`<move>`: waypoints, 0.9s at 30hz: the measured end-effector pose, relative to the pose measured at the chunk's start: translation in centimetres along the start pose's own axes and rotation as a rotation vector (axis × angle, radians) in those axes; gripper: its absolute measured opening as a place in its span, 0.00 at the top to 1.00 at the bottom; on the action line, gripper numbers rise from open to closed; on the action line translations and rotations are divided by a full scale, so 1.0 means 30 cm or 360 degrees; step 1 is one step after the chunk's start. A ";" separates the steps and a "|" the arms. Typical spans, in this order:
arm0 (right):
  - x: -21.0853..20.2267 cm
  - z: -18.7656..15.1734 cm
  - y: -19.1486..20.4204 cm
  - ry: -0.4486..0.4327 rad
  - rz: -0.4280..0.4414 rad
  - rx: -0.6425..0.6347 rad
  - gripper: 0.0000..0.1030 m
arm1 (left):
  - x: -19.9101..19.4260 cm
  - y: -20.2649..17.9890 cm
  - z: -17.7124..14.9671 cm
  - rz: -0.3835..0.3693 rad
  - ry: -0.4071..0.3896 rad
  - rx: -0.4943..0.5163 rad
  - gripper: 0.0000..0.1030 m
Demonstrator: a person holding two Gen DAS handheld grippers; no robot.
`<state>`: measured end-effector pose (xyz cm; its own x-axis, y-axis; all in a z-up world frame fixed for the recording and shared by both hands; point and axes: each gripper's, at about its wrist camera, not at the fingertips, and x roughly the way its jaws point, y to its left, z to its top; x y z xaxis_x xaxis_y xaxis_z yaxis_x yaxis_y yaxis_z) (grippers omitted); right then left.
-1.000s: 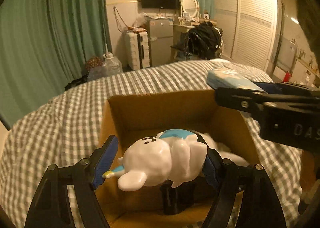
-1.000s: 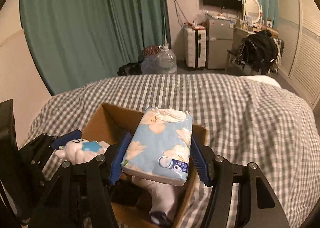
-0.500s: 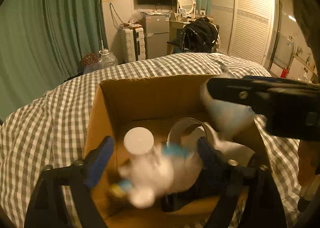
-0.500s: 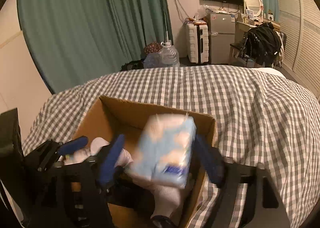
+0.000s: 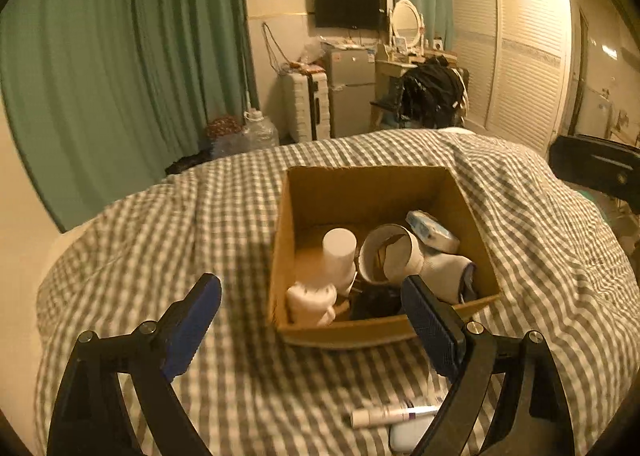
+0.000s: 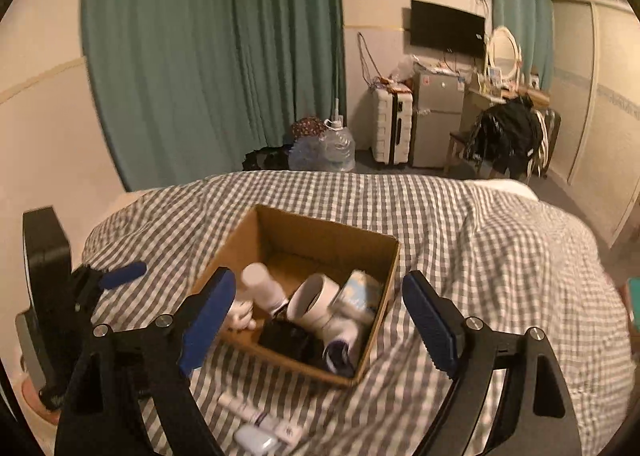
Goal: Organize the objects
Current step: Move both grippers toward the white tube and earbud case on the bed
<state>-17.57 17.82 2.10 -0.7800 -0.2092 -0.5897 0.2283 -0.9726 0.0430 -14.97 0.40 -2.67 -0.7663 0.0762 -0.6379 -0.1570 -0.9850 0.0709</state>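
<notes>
Both tongs spread wide, nothing between the pads: left gripper (image 5: 312,318) above the checked bedspread (image 5: 168,240) just short of the cardboard box (image 5: 382,332), right gripper (image 6: 318,316) over the box's near corner.

Inside the box, from the left wrist view: white toy figure (image 5: 310,302) in the near left corner, white bottle (image 5: 339,254) upright-tilted behind it, white cup (image 5: 394,258) on its side with mouth toward the camera, blue tissue pack (image 5: 432,232) leaning against the right wall, a white sock (image 5: 450,276) below it, something dark (image 5: 374,304) at the near wall, too dim to name.

Only in the left view: the mouth of the cup head-on, and the other gripper's black body at the far right edge. Only in the right view: the box's outer right wall (image 6: 380,320), the left gripper's blue pad (image 6: 124,274) beside the box, a teal edge at the far right.

Outside the box, on the bedspread near the camera: a white tube (image 5: 390,414) and a small white case (image 5: 406,434), partly hidden behind the left gripper's right finger; same pair low in the right view, tube (image 6: 248,412), case (image 6: 254,438).

Beyond the bed: green curtains (image 6: 208,55), wall television (image 6: 446,29), white suitcase (image 6: 392,129), small fridge (image 6: 438,117), water jug (image 6: 338,145), round mirror (image 6: 504,51), dark clothing over a chair (image 6: 508,135).
</notes>
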 end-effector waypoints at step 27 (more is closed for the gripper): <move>0.144 -0.579 0.190 0.0570 -0.0036 0.0017 0.17 | 0.009 0.044 -0.431 0.0128 0.0276 -0.0107 0.09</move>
<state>-9.53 13.12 -14.21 -0.5306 -0.1409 -0.8358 0.2061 -0.9779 0.0341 -7.33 -2.87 -12.65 -0.6549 -0.0255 -0.7553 -0.0532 -0.9954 0.0797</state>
